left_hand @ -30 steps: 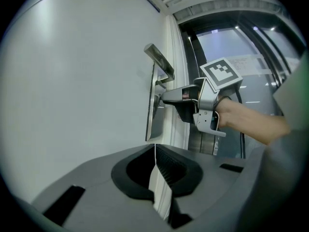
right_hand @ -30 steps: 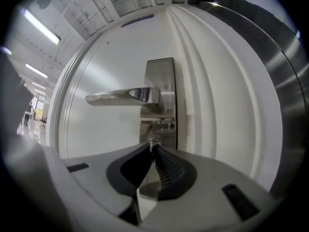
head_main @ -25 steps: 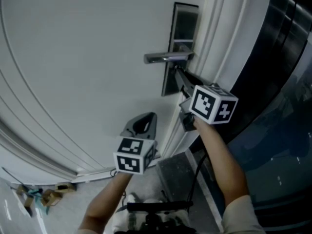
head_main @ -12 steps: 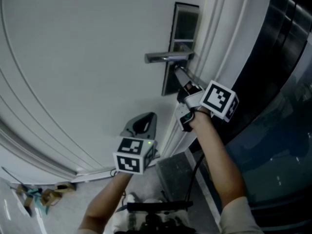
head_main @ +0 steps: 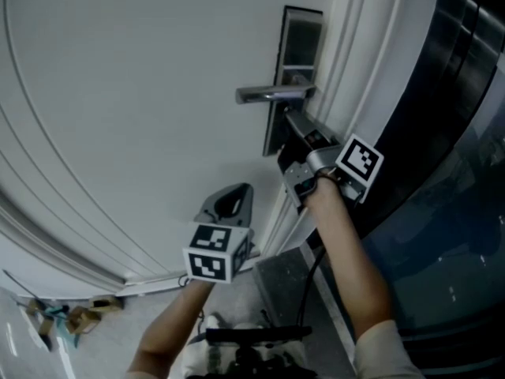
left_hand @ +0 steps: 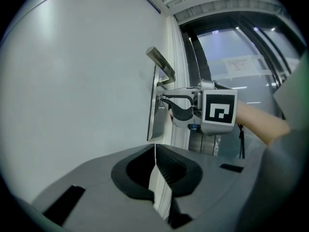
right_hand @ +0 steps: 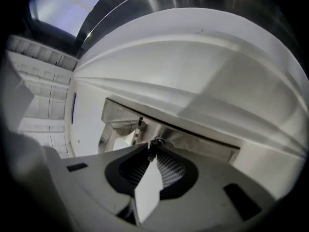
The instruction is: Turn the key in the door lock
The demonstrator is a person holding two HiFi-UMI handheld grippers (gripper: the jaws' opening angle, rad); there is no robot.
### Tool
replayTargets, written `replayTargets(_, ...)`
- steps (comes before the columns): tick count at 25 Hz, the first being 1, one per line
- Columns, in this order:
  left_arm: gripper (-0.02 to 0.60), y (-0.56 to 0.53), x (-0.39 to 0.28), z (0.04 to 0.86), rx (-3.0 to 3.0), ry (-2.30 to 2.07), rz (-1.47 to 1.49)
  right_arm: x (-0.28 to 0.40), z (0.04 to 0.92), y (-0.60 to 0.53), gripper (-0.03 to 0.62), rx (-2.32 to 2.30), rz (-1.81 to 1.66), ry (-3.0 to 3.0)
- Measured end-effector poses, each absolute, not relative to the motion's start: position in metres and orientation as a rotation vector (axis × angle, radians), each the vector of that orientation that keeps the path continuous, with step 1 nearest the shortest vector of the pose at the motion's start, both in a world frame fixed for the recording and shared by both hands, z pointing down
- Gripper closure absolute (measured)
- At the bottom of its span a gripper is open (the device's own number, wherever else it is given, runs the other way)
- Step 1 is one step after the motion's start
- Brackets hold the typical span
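Steel lock plate (head_main: 300, 42) on a white door: the right gripper (head_main: 290, 121) has just been easing its jaws apart. They stand narrowly parted, the key (right_hand: 151, 145) between their tips. Left gripper (head_main: 233, 192) hangs lower, closed, empty.

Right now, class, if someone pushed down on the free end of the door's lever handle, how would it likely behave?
The lever handle looks like solid metal, so it would probably stay stiff, not flex. It joins the lock plate at one end only, so it would likely pivot there. Its smooth sheen suggests a grip might slip.
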State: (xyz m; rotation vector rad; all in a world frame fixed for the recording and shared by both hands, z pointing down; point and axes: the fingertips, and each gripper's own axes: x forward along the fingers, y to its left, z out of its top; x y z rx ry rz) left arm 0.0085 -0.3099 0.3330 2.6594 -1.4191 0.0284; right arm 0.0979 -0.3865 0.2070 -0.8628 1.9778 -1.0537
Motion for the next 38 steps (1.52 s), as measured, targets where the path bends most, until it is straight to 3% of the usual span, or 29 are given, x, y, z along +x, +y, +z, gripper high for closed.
replayTargets(8, 0.561, -0.307, 0.003, 0.333, 2.653, -1.429, 0.026, 0.099, 0.208, -0.385, 0.536, -0.682, -1.159, 1.754)
replayTargets(25, 0.561, -0.313, 0.004, 0.333, 2.647, -1.437, 0.032, 0.100, 0.212, -0.383, 0.510, -0.658, -1.111, 1.854)
replayTargets(38, 0.561, -0.303, 0.014, 0.328, 2.662, -1.437, 0.024, 0.103, 0.215, -0.348, 0.507, -0.853, -0.824, 2.180)
